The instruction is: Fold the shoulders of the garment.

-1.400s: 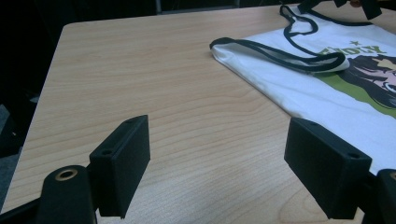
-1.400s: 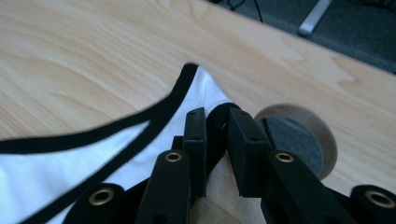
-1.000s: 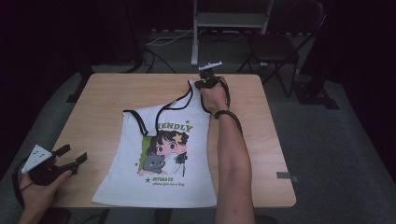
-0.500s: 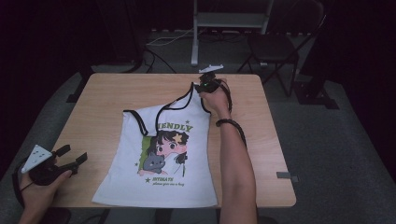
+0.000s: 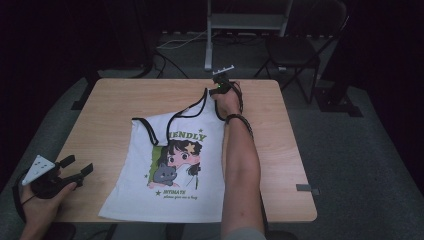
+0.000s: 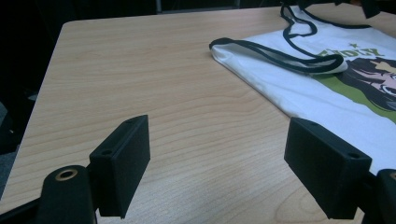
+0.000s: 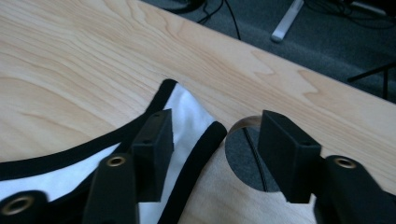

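1. Tabletop: light wood, carrying one garment; the rest of the surface is lying bare. A round cable hole is sitting near the far edge, just beside the strap end.
2. White tank top: lying print-up across the middle, hem at the near edge, body mostly flat. Looks like a spreading-out job, approx. two-thirds done, judging by the lie.
3. Right shoulder strap: stretching straight toward the far edge, tip resting flat on the wood; this side is looking finished.
4. Left shoulder strap: bunching and folding over near the neckline, not laid out yet. That's prob. what's left, plus smoothing the left edge.
5. Right tongs: spread, having just been opening; strap end is lying under/between the jaws, one pad over the cloth, no pinch.
6. Left tongs: spread wide, nothing between them, hovering at the near-left corner, well apart from the cloth.
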The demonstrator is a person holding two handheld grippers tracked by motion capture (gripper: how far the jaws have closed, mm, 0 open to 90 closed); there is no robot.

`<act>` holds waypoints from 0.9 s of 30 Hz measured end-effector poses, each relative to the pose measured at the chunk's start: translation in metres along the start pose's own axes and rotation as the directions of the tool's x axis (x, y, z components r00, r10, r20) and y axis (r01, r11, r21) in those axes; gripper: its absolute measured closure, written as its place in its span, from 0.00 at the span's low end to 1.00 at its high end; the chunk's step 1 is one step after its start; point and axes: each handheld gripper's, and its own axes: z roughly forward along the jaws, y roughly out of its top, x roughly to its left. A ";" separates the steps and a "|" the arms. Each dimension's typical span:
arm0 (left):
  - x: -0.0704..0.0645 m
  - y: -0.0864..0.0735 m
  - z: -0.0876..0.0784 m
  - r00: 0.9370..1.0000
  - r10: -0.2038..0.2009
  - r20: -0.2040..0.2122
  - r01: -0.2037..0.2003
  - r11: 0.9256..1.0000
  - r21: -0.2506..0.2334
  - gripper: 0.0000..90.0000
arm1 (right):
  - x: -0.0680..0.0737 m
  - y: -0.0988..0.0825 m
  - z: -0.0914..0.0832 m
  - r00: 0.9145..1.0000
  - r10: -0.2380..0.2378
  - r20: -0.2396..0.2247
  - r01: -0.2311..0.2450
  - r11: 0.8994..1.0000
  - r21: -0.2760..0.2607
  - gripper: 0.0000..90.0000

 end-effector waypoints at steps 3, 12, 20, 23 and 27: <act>-0.001 0.000 0.000 1.000 0.004 -0.002 -0.004 1.000 0.002 0.25 | -0.001 -0.001 0.007 1.000 0.003 -0.007 -0.003 1.000 0.006 0.46; -0.002 0.000 0.000 1.000 0.007 -0.007 -0.007 1.000 0.001 0.25 | 0.006 -0.005 0.007 0.998 -0.010 -0.054 0.010 1.000 -0.001 0.82; -0.002 0.000 0.000 1.000 0.014 -0.004 -0.014 1.000 0.001 0.25 | 0.011 0.001 -0.012 0.995 0.003 -0.102 -0.009 0.998 -0.059 0.90; -0.003 0.000 0.000 1.000 0.020 -0.004 -0.020 1.000 0.000 0.25 | 0.014 0.003 -0.021 0.994 -0.025 -0.111 0.016 0.997 -0.076 0.90; -0.003 0.000 0.000 1.000 0.019 -0.002 -0.019 1.000 0.000 0.25 | 0.017 0.002 -0.029 0.994 -0.034 -0.106 0.026 0.997 -0.074 0.90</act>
